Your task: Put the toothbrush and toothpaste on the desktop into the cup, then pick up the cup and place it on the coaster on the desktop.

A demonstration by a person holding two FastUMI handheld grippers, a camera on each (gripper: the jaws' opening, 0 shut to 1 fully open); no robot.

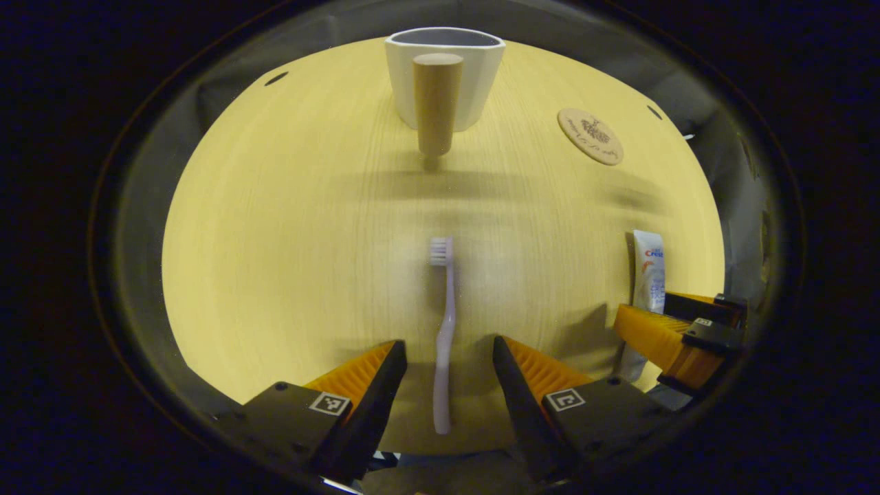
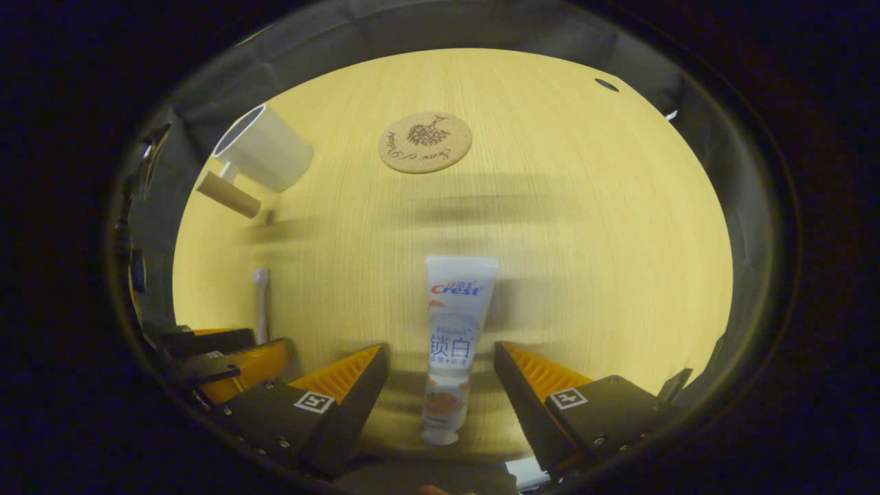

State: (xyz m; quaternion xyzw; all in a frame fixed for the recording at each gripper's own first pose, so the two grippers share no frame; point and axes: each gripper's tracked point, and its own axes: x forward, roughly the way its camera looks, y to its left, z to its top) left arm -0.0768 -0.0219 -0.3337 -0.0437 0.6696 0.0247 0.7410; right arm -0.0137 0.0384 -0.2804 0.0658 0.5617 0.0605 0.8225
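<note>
A pale purple toothbrush lies flat on the wooden desktop, bristles pointing away, its handle between the open fingers of my left gripper. The white toothpaste tube lies between the open fingers of my right gripper, cap end toward me. A white cup with a wooden handle stands upright at the far side of the desktop. The round cork coaster lies to the right of the cup. In the left gripper view the right gripper straddles the toothpaste tube.
The black cloth wall rings the desktop on all sides. Bare desktop stretches between the grippers and the cup and coaster. In the right gripper view the left gripper sits at the lower left by the toothbrush.
</note>
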